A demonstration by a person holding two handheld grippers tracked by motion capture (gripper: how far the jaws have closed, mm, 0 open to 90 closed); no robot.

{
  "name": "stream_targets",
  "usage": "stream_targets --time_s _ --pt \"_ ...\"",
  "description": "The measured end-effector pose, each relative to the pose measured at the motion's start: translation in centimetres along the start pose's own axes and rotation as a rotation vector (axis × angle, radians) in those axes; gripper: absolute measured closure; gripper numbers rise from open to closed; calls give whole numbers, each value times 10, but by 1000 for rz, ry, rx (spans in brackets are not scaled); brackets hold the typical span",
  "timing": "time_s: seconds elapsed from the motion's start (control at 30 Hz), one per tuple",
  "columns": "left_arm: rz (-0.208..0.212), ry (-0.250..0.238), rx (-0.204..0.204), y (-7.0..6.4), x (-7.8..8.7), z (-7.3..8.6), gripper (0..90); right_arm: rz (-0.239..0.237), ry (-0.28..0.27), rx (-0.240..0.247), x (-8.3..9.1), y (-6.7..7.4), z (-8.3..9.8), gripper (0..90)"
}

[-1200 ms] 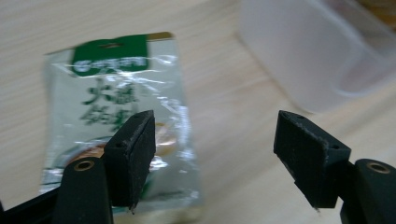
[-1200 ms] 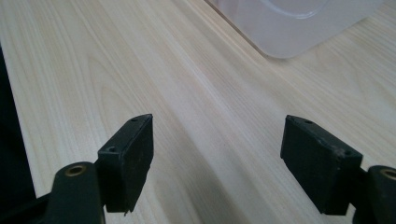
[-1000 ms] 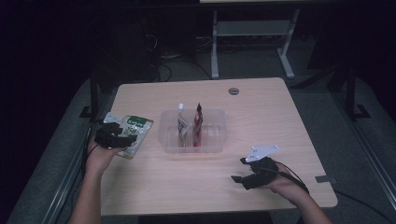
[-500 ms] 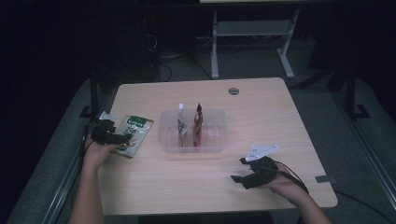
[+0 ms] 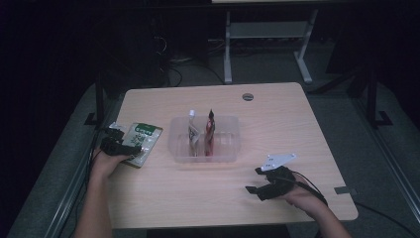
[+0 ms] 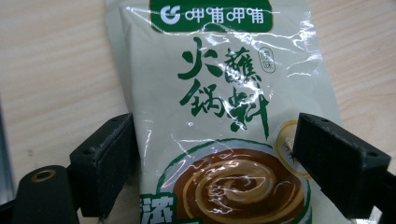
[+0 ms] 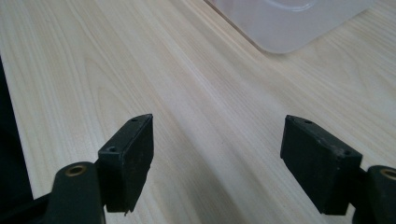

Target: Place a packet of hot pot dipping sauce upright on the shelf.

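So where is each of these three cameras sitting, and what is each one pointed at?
High view: above the person's side, looking forward and down on the table; both forearms enter from below, left gripper and right gripper visible.
Left gripper view: rides the left gripper, facing the sauce packet between its open jaws.
Right gripper view: rides the right gripper, open, facing bare table and the clear tray corner.
Shared: packet and tray also appear from above.

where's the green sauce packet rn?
High view: the green sauce packet lies flat near the table's left edge, left of the clear tray, with the open left gripper straddling it.
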State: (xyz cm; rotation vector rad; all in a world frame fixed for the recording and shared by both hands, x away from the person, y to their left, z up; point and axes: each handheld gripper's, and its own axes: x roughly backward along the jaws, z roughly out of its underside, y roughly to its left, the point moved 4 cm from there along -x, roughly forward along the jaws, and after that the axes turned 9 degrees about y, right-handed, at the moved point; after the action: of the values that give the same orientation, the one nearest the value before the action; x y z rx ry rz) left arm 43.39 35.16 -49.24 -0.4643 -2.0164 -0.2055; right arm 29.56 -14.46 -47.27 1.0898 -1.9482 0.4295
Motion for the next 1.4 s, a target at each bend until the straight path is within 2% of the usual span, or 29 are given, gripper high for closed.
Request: stream_targets --time_s 0.1,0.2,0.3,0.37,0.5,0.67,0.8,1.03,1.1,1.23,1.3,1.4 --pt "-8 -48 -19 0 0 4 154 1 -1 -1 0 0 0 251" --pt "-5 -61 0 3 4 6 277 2 0 -4 0 0 0 251" --pt "-6 -69 -1 3 5 8 360 2 0 -4 0 1 0 251" --pt "-23 -76 -14 0 5 8 427 1 1 -3 0 1 0 251" --pt "-23 -83 -2 0 7 8 560 2 2 -3 -1 1 -1 252" --pt "-41 -96 -15 -2 12 7 796 1 3 -3 -1 1 0 252" --pt "-50 -85 -27 -5 15 4 862 2 1 -5 0 0 0 253" --pt "8 -98 4 -5 23 3 891 2 -3 -5 1 0 0 253" --pt "34 -134 28 -6 32 1 891 1 -3 -6 1 0 0 253" --pt "58 -168 41 -8 46 0 892 3 -8 -4 2 0 0 253" --pt "74 -175 41 -9 55 2 892 6 -11 -3 2 0 0 253" --pt "71 -171 35 -12 64 5 893 10 -12 -12 4 -1 -1 253"
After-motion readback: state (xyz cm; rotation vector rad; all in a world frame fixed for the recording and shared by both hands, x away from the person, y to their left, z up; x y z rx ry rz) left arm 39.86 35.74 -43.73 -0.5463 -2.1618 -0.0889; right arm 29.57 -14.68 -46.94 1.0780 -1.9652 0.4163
